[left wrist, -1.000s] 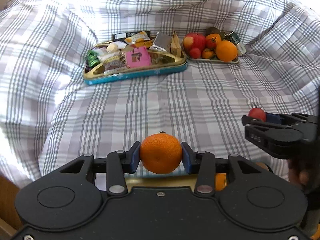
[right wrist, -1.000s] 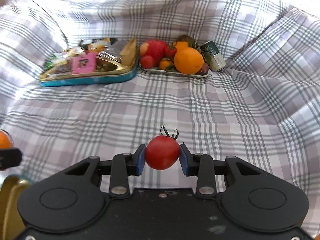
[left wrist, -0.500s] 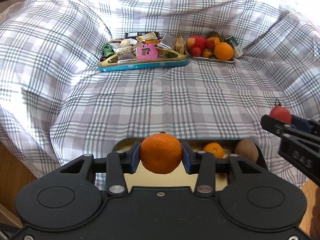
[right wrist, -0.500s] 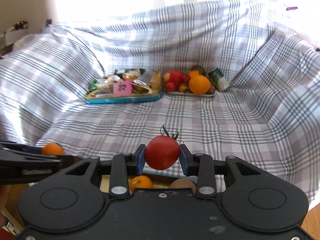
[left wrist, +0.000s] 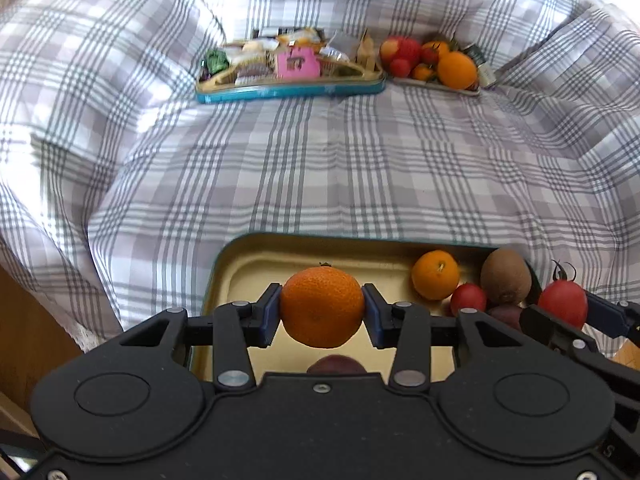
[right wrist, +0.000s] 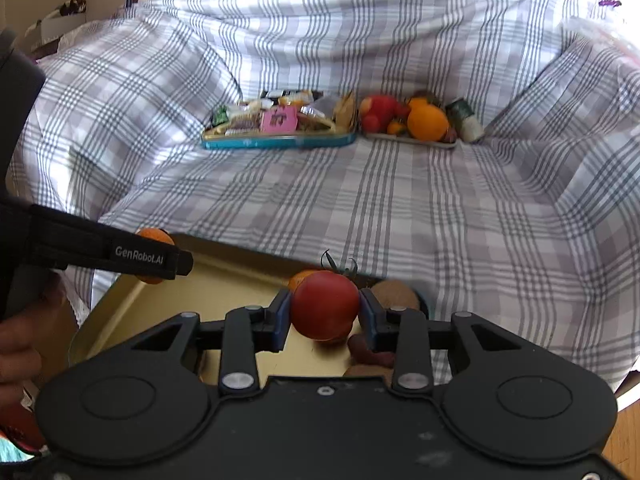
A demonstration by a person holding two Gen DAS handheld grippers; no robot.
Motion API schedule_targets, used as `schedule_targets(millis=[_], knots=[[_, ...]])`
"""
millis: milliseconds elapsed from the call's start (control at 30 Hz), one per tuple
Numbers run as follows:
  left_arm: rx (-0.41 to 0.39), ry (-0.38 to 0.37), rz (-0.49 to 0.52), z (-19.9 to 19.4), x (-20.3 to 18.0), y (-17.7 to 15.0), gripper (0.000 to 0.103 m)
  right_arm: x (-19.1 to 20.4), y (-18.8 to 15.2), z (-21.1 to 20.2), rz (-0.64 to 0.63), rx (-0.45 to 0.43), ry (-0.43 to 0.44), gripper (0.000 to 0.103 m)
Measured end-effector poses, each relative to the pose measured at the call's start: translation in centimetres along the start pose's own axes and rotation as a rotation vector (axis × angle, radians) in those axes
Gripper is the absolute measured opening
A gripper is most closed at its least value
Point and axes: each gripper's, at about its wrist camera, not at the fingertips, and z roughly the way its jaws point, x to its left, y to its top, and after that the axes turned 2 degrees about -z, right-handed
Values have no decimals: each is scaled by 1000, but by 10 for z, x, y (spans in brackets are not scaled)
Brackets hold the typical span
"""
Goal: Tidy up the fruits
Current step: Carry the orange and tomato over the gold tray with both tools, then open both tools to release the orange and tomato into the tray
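**Two tongs, two fruits, one tin tray**

The left tongs pinch a round orange mandarin between their blue pads. The log-free look of it is simple: both pads press on its sides, and the mandarin hangs over the near tin tray.

The right tongs pinch a red tomato with a green stalk on top. It hangs over the right end of the same tray. In the left view the tomato shows at the right edge, just beside the tray.

Inside the tray, at its right end, lie a small orange, a brown kiwi and a little red tomato. They are close together. A dark purple fruit peeks out beside them, and another dark one lies under the mandarin, partly hidden.

A person's hand shows at the left edge of the right view, holding the left tongs.

The tray sits on a grey checked cloth.

Far back on the cloth is a blue tin full of wrapped snacks. Just beside it, on the right, is a flat plate with a big orange and red fruits. A small can lies at the plate's right end.
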Motion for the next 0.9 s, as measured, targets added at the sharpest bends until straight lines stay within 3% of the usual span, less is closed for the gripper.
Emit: schedule_targets(millis=[467,900], knots=[[-14,29,-20,-5,0,-2,51,9,-7,4,-17,31,36,37],[-31,61,-17,-12,0,-8,51,1,-7,6,64,61,-19,37]])
